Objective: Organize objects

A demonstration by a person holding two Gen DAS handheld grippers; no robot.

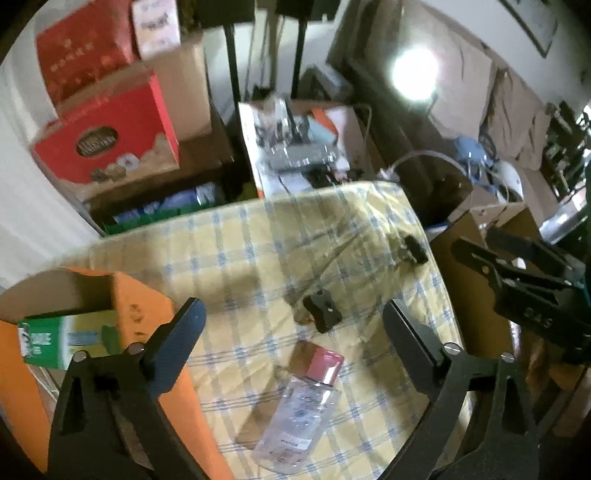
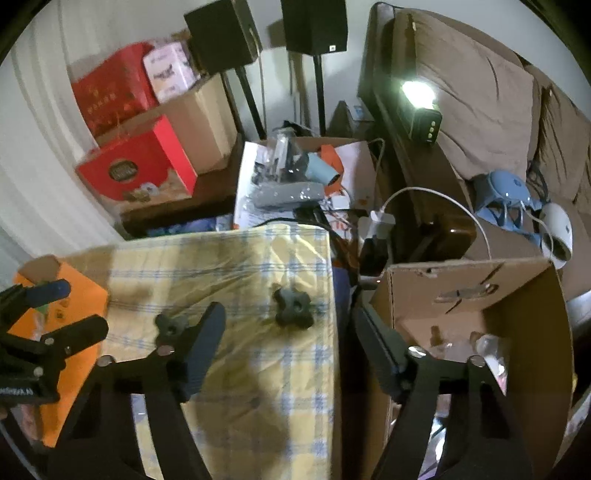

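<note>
Two fisheye wrist views cover a small table draped in a yellow cloth (image 1: 332, 236) with a blue plaid pattern, set in a cluttered room: red gift boxes (image 1: 110, 136) stacked at upper left, two black speakers on stands (image 2: 314, 26) against the far wall, a brown sofa (image 2: 480, 92) at right with a bright lamp (image 2: 417, 90) on its arm. An orange box (image 1: 147, 314) stands at the table's left edge and holds a green-and-white carton (image 1: 66, 339); an open cardboard box (image 2: 480, 288) stands just beside the table's right edge. A clear plastic bottle (image 1: 299, 410) with a pink cap lies on its side on the cloth, cap toward the far end. Two small black knob-like parts (image 1: 323, 310) rest on the cloth beyond it, apart from each other. Left gripper (image 1: 291, 332): jaws spread wide above the bottle, nothing between the pads and nothing touched. Right gripper (image 2: 291, 339): jaws also parted, empty, straddling the table's right edge, with the left finger over the cloth near one black part and the right finger over the cardboard box.
</note>
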